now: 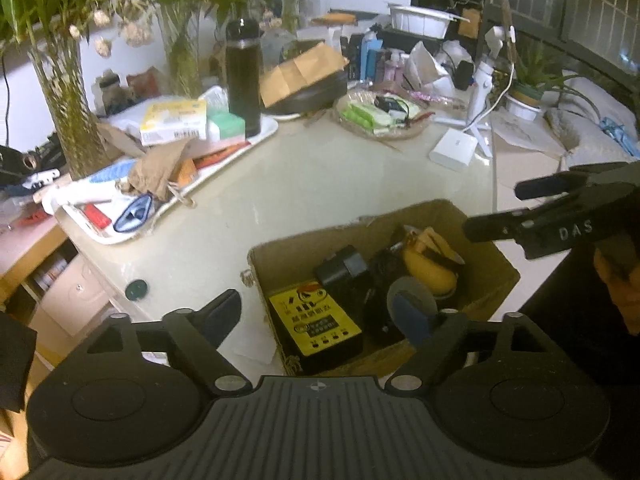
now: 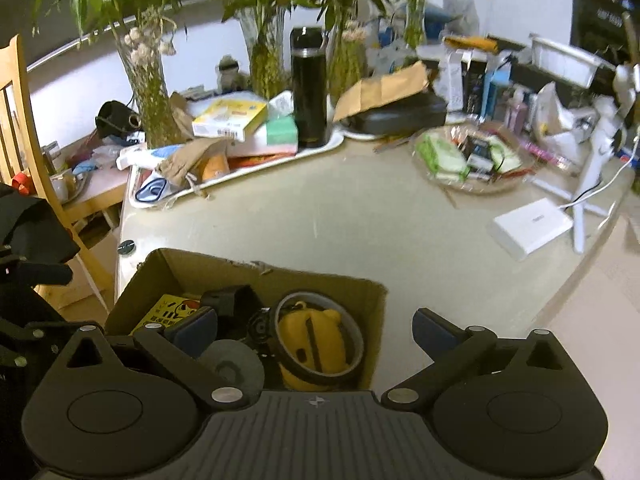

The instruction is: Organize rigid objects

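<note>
White letters reading "DAS" stand on the black arm of the right tool (image 1: 496,208), seen from the left wrist view. The yellow box (image 1: 316,320) inside the cardboard box (image 1: 480,216) carries black printed characters and pictograms, too blurred to read. Other packaging labels stay illegible.
</note>
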Demonstrator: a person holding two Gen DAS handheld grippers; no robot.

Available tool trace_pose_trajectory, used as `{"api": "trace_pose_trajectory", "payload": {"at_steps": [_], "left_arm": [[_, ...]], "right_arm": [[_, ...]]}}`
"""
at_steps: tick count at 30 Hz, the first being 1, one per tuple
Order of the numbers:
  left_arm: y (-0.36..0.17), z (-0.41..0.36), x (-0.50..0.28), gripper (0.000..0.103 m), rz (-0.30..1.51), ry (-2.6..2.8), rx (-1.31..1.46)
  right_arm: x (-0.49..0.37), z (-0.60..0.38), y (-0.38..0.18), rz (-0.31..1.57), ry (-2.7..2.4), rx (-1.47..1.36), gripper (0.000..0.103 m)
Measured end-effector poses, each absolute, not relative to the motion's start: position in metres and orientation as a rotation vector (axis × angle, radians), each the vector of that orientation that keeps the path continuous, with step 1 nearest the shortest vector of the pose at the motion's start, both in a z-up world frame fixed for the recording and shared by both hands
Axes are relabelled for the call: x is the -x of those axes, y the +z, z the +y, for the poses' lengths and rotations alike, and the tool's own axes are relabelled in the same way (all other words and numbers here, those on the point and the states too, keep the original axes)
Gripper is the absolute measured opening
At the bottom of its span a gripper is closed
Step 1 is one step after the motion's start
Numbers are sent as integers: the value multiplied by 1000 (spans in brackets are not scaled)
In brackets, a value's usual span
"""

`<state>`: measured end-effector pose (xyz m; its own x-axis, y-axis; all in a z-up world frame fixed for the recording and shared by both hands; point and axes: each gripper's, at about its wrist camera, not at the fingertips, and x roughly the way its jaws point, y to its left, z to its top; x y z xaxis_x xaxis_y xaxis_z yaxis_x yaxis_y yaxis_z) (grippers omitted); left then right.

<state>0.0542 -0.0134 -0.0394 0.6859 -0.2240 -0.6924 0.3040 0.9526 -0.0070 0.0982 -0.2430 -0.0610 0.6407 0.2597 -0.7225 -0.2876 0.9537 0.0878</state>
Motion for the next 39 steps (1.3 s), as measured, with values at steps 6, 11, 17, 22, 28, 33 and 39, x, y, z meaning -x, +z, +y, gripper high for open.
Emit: {"api": "trace_pose_trajectory", "payload": {"at_steps": [6,11,17,22,28,33,39], "left_arm": [[-39,-15,-48,101,733,-274,-123],[-48,-18,-44,103,769,-250,-132],[-59,-15,-40,103,812,-236,-131],[-67,-14,-37,103,851,-208,-138],[-76,-12,-36,103,892,-209,-116],[-83,-12,-37,103,931,-212,-101],[-85,-18,-31,103,929,-210,-142]], "right_arm": [[-84,-249,-66,851,274,48,103],[-70,-254,-74,900,254,22,103],[-54,-254,-84,959,237,28,103],[-47,-244,-94,982,227,99,103],[-41,-230,-103,1005,260,182,103],[-42,-231,-106,1016,244,178,103],[-39,-231,-108,1018,234,178,103]]}}
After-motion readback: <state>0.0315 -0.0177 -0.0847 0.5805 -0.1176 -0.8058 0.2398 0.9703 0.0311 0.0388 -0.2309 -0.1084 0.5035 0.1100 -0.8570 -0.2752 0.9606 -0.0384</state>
